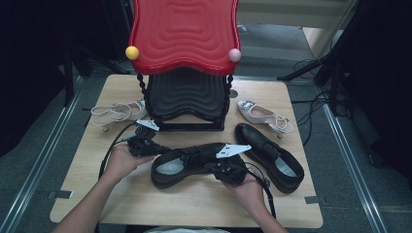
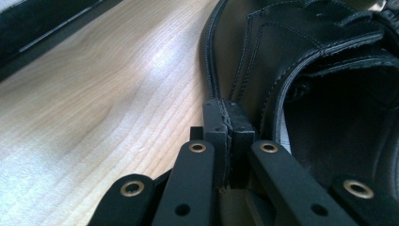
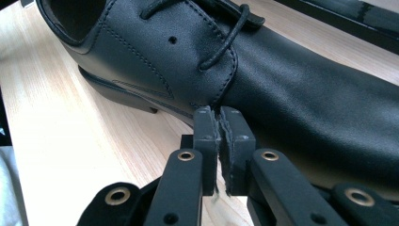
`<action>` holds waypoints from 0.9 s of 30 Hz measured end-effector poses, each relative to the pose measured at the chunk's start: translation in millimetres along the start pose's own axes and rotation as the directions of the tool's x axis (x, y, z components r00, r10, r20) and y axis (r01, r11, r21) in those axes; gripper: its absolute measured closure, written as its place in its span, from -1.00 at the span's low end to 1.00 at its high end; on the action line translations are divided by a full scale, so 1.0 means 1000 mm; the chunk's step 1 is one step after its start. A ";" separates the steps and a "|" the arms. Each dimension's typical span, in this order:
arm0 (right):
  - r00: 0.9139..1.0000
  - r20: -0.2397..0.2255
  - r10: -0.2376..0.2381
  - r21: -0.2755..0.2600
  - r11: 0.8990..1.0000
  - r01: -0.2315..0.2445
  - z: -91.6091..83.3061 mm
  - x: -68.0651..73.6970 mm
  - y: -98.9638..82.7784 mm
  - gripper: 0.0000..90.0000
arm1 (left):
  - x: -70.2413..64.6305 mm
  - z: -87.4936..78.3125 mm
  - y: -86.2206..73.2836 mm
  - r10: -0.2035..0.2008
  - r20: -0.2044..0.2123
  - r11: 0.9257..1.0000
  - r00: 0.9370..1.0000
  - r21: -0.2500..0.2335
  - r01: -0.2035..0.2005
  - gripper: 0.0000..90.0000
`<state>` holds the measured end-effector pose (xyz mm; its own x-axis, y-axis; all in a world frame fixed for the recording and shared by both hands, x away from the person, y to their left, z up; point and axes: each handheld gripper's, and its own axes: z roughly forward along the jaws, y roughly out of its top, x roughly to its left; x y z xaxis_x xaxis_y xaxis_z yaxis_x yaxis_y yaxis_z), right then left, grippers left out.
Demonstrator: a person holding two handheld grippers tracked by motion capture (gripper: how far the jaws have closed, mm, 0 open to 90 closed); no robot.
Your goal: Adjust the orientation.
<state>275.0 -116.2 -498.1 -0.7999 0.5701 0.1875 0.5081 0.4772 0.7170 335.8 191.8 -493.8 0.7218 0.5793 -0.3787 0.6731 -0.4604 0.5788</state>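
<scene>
High view: black lace-up shoe [image 1: 187, 164] lies crosswise, toe pointing right.

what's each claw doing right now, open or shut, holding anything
Left claw: shut, pinching the heel rim of the black lace-up shoe.
Right claw: shut, against the shoe's side below the laces; whether it pinches leather cannot be told.

A light wooden table [image 1: 194, 194] sits on a grey floor [image 1: 39, 160], with metal rails [image 1: 43, 150] running along both sides. Dark stands and loose cables [image 1: 311, 104] crowd the right. At the far edge a black rack [image 1: 187, 99] carries a red wavy shelf [image 1: 184, 34]. Soft overhead light glints off the wood.
</scene>
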 end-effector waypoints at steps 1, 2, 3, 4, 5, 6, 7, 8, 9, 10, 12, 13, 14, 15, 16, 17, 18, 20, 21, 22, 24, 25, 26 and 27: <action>1.000 -0.001 0.004 0.002 1.000 -0.004 0.000 0.000 0.000 0.94 | 0.000 0.000 0.000 -0.012 0.009 1.000 1.000 -0.005 0.013 1.00; 1.000 -0.001 0.010 0.006 1.000 -0.010 0.000 -0.001 0.000 0.94 | 0.000 0.000 0.000 -0.016 0.009 1.000 1.000 -0.008 0.016 1.00; 1.000 -0.004 0.014 0.009 1.000 -0.014 0.000 -0.001 0.000 0.95 | -0.001 0.000 -0.001 -0.016 0.008 1.000 1.000 -0.006 0.016 1.00; 1.000 -0.005 0.017 0.010 1.000 -0.017 0.000 -0.001 0.000 0.95 | -0.001 0.000 -0.001 -0.014 0.002 1.000 1.000 -0.010 0.014 1.00; 1.000 -0.004 0.018 0.011 1.000 -0.018 0.000 -0.001 0.000 0.95 | -0.002 0.000 -0.002 -0.020 0.003 1.000 1.000 -0.015 0.020 1.00; 1.000 -0.004 0.017 0.013 1.000 -0.017 -0.001 -0.002 0.000 0.95 | -0.002 0.000 -0.003 -0.024 0.015 1.000 1.000 -0.015 0.024 1.00; 1.000 -0.002 0.018 0.013 1.000 -0.018 -0.001 -0.002 0.000 0.94 | -0.003 0.000 -0.004 -0.025 0.016 1.000 1.000 -0.016 0.026 1.00; 1.000 -0.002 0.022 0.014 1.000 -0.022 -0.001 -0.002 0.000 0.94 | -0.003 0.000 -0.005 -0.020 0.025 1.000 0.999 -0.010 0.020 1.00; 0.999 -0.004 0.034 0.019 0.999 -0.034 -0.001 -0.003 0.001 0.94 | -0.004 0.000 -0.005 -0.013 0.026 1.000 1.000 -0.008 0.013 1.00; 0.999 -0.005 0.043 0.022 0.999 -0.043 -0.002 -0.003 0.001 0.94 | -0.006 0.000 -0.005 -0.004 0.029 1.000 1.000 -0.003 0.004 1.00; 0.999 -0.009 0.053 0.025 0.998 -0.053 -0.002 -0.005 0.001 0.94 | -0.009 0.000 -0.007 0.007 0.032 1.000 0.999 0.003 -0.007 1.00; 0.999 -0.008 0.051 0.027 0.998 -0.051 -0.002 -0.005 0.001 0.94 | -0.010 0.000 -0.007 0.005 0.035 1.000 0.999 0.002 -0.005 1.00; 0.999 -0.006 0.046 0.028 0.999 -0.046 -0.003 -0.006 0.001 0.94 | -0.011 0.001 -0.008 0.008 0.037 1.000 0.999 0.004 -0.008 1.00; 0.999 -0.005 0.047 0.030 0.998 -0.046 -0.003 -0.006 0.001 0.94 | -0.012 0.001 -0.009 0.005 0.040 1.000 0.999 0.005 -0.005 1.00; 0.999 -0.005 0.047 0.033 0.998 -0.047 -0.003 -0.006 0.002 0.94 | -0.013 0.001 -0.009 0.005 0.043 1.000 0.999 0.007 -0.005 1.00; 0.999 -0.006 0.049 0.036 0.998 -0.049 -0.003 -0.007 0.002 0.94 | -0.014 0.001 -0.009 0.007 0.046 1.000 0.999 0.008 -0.007 1.00; 0.999 -0.003 0.050 0.036 0.998 -0.050 -0.004 -0.007 0.002 0.94 | -0.016 0.002 -0.010 0.008 0.049 1.000 0.999 0.009 -0.008 1.00; 0.999 0.000 0.055 0.040 0.998 -0.055 -0.004 -0.009 0.002 0.94 | -0.018 0.003 -0.011 0.009 0.062 1.000 0.998 0.010 -0.009 1.00; 0.998 0.002 0.060 0.041 0.997 -0.060 -0.005 -0.010 0.003 0.94 | -0.020 0.004 -0.012 0.005 0.069 1.000 0.998 0.014 -0.006 1.00; 0.998 0.003 0.065 0.043 0.997 -0.065 -0.005 -0.012 0.003 0.94 | -0.021 0.005 -0.012 0.007 0.079 1.000 0.997 0.011 -0.008 1.00; 0.997 0.005 0.071 0.046 0.996 -0.072 -0.006 -0.014 0.003 0.94 | -0.024 0.007 -0.014 0.012 0.088 1.000 0.996 0.010 -0.013 1.00; 0.997 0.003 0.074 0.045 0.996 -0.074 -0.006 -0.016 0.003 0.94 | -0.025 0.007 -0.014 0.011 0.090 1.000 0.996 0.009 -0.012 1.00; 0.997 0.002 0.082 0.049 0.995 -0.082 -0.007 -0.017 0.004 0.94 | -0.027 0.008 -0.014 0.015 0.087 1.000 0.996 0.008 -0.016 1.00; 0.996 0.000 0.086 0.050 0.995 -0.086 -0.007 -0.018 0.004 0.94 | -0.029 0.008 -0.014 0.016 0.087 1.000 0.996 0.010 -0.017 1.00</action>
<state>289.4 -129.5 -494.1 -0.7533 0.6088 0.2489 0.5903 0.4589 0.6640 306.4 176.0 -497.2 0.7440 0.5110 -0.4305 0.6621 -0.4770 0.5781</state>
